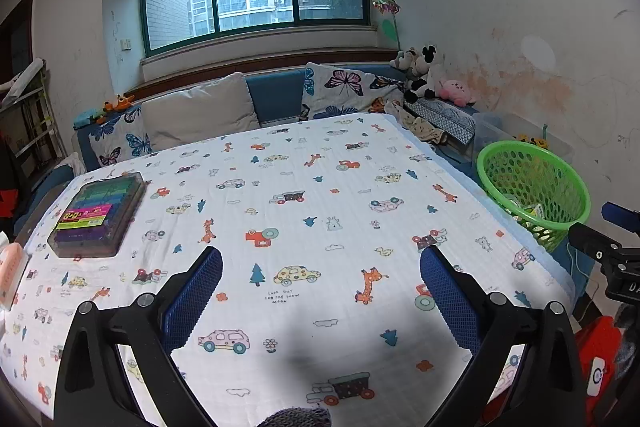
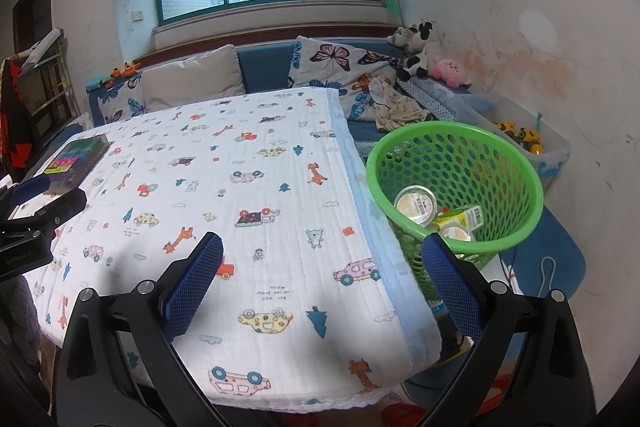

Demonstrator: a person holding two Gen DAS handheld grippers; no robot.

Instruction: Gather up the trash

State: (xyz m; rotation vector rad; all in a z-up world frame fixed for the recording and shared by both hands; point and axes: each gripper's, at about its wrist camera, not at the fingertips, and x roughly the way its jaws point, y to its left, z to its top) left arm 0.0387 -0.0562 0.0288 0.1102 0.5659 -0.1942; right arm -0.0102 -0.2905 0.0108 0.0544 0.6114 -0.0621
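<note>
A green mesh basket (image 2: 516,163) stands off the table's right edge; inside lie a round foil-lidded cup (image 2: 416,205), a green-yellow carton (image 2: 466,217) and another cup (image 2: 456,234). The basket (image 1: 568,187) also shows at the right of the left wrist view. My left gripper (image 1: 320,259) hovers open over the patterned cloth with nothing between its blue pads. My right gripper (image 2: 322,251) is open too, empty, above the table's right side, its right finger (image 2: 452,291) in front of the basket. No loose trash shows on the cloth.
A table under a white cloth (image 1: 304,187) printed with cars and giraffes fills both views. A clear box of coloured items (image 1: 100,215) sits at its left. Behind are a blue sofa (image 2: 264,67) with cushions, plush toys (image 2: 420,51) and a clear toy bin (image 2: 536,143).
</note>
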